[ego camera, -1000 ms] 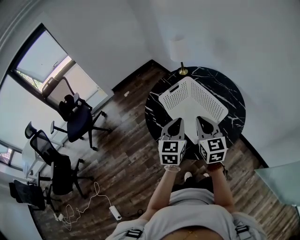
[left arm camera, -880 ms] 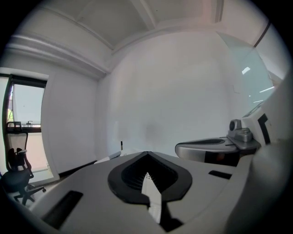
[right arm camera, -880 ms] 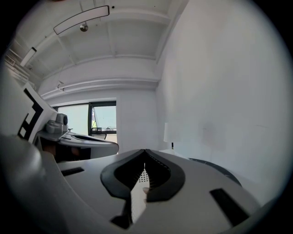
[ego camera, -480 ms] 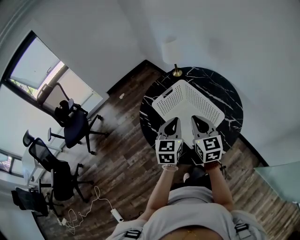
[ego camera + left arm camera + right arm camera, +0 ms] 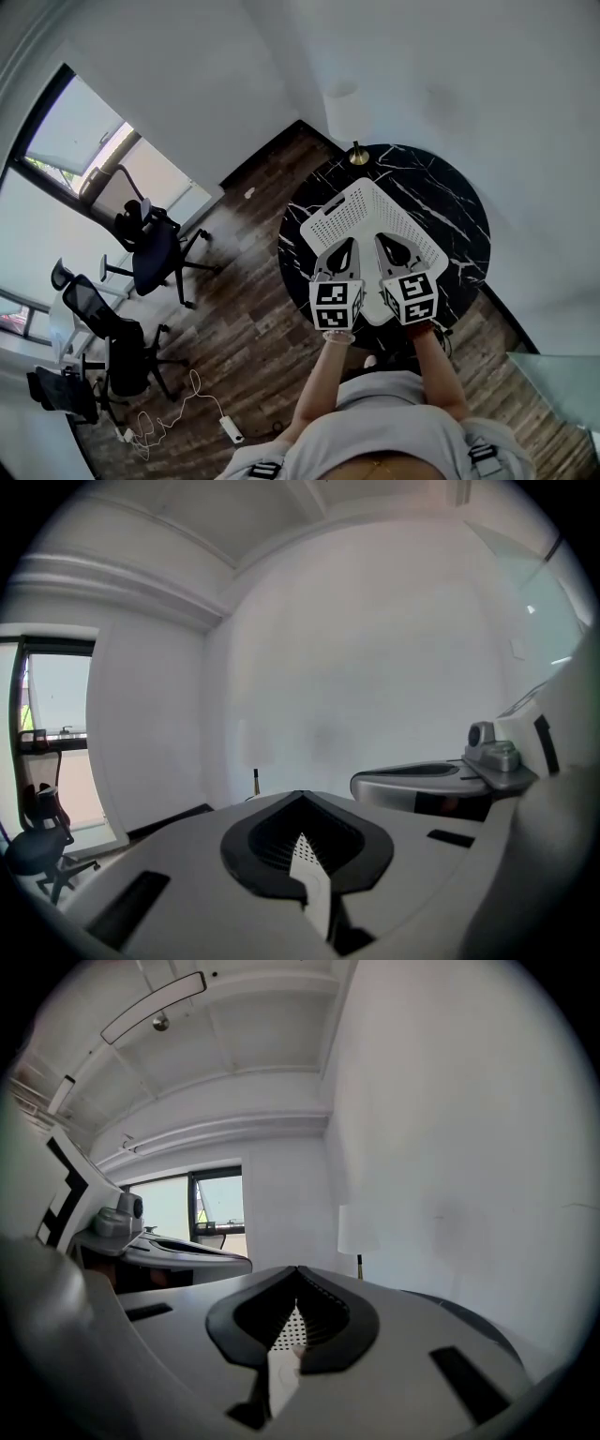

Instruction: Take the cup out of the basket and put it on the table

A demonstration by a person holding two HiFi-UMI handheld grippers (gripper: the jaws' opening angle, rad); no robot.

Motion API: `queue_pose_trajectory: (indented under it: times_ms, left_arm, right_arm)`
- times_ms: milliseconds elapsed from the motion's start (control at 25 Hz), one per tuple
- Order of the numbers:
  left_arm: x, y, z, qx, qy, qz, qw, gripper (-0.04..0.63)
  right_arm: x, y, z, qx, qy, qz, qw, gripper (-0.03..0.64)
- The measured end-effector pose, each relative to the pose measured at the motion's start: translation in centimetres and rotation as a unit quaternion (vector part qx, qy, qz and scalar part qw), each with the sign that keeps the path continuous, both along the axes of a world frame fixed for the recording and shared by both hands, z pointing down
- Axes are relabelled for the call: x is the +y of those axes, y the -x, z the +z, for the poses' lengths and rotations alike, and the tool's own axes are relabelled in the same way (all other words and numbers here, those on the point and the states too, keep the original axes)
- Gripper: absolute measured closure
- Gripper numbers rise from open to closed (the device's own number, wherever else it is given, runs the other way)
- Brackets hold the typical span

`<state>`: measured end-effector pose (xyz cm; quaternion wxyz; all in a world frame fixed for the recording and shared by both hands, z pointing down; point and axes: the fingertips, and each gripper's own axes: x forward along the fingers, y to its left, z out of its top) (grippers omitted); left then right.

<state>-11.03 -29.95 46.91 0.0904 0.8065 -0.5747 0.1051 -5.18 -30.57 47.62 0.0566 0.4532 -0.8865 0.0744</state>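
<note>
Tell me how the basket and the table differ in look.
The basket is white; the table is black with white veins. The basket has corners; the table is round. The basket is full of small holes; the table top is solid.

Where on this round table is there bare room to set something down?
Widest bare patch of the marble table: between the white basket and the right rim. A smaller one along the far rim, right of the lamp base. The left strip is narrow; the near edge is crowded by the left claw and right claw.
</note>
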Motion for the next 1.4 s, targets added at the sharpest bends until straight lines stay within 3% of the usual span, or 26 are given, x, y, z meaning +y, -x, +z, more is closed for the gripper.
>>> queue_pose_trajectory:
  times_ms: [680,1400]
  left_arm:
    - [-2.9,-0.4,2.7,-0.010,0.033,-0.044,0.9984,0.589]
    - [-5.6,1.4,4.2,0.009,0.058,-0.001,0.9983,0.589]
  right_arm:
    - [-3.0,-0.5,4.4,0.002,0.048,-0.043,0.998,0.607]
    - [-5.3,0.4,7.7,0.058,0.094,-0.007,0.994,0.607]
